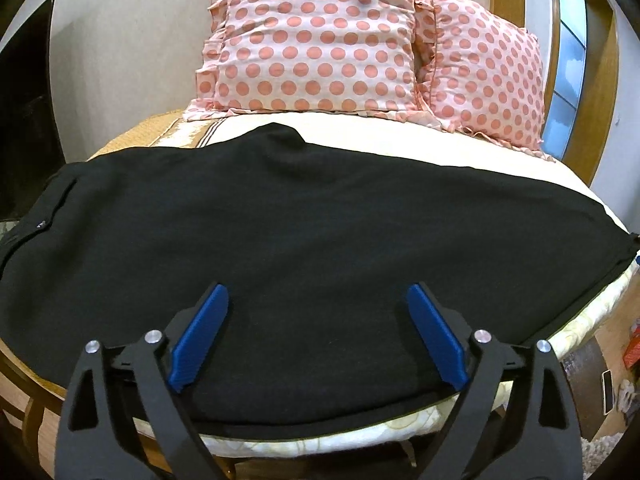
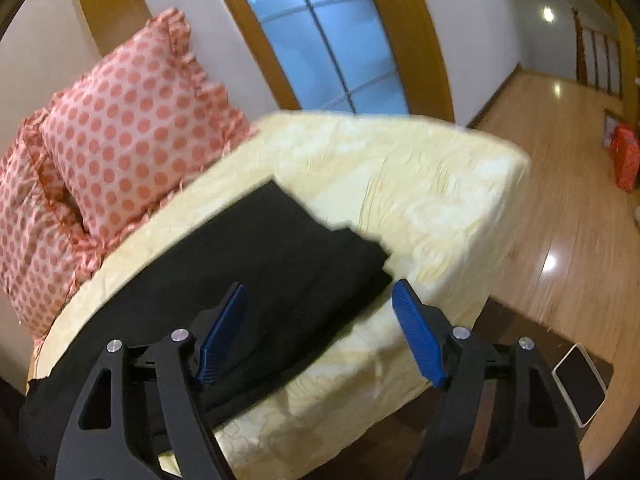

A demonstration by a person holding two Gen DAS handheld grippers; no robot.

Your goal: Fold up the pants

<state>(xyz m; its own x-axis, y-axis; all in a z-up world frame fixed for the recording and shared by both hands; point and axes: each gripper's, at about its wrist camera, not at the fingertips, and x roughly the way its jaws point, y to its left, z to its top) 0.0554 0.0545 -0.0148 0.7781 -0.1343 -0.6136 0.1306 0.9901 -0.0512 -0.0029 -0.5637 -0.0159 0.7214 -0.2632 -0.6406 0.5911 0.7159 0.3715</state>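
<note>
Lying flat along the bed [image 2: 420, 184], the pants [image 1: 300, 220] await folding, left gripper [image 1: 318, 334] and right gripper [image 2: 320, 332] both spread apart, holding nothing.

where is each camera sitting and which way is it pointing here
Left wrist: rides the left tongs, facing across the black pants toward the polka-dot pillows; only its open blue-padded fingers show.
Right wrist: rides the right tongs, angled over the pants' hem end and mattress corner toward the window and wooden floor; open fingers show.
Shared: pants, pillows, mattress, window.
</note>
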